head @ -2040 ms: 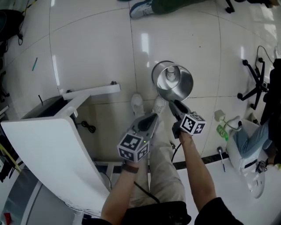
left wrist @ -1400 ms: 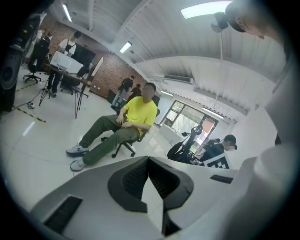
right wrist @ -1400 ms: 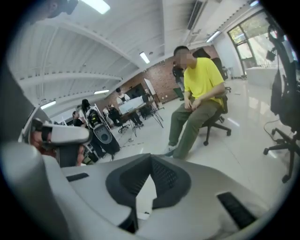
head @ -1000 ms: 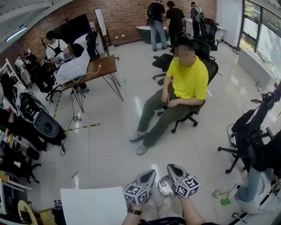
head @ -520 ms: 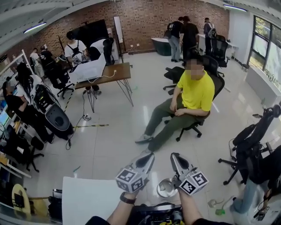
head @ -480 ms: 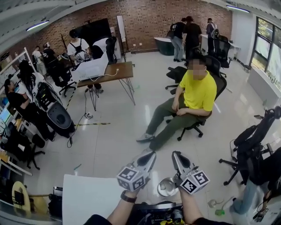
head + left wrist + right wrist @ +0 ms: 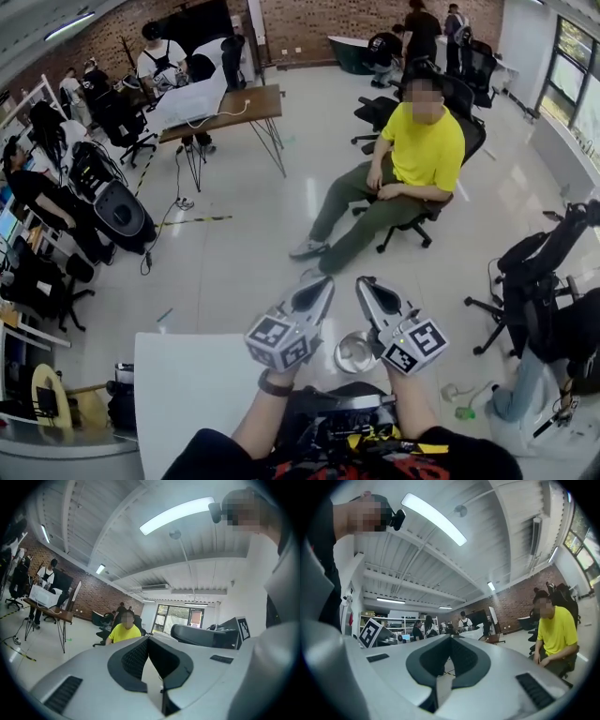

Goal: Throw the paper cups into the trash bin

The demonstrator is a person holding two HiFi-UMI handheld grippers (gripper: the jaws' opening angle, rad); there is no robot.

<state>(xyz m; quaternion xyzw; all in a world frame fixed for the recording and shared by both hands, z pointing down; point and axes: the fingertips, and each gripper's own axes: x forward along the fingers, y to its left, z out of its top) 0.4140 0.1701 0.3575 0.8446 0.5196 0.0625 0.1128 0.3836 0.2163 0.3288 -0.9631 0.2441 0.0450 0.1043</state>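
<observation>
Trash bin (image 7: pixel 354 354) on floor (image 7: pixel 244 281) at 6 o'clock, seen between left tool (image 7: pixel 317 286) and right tool (image 7: pixel 368 286); both tools closed, empty. No paper cups visible; find one before lowering.

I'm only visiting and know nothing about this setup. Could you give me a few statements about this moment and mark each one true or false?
1. The left tool is shut and empty. True.
2. The right tool stands wide open. False: it is shut too, with nothing in it.
3. A shiny trash bin stands on the floor below the two tools. True.
4. The person in the yellow shirt is standing. False: that person is seated.
</observation>
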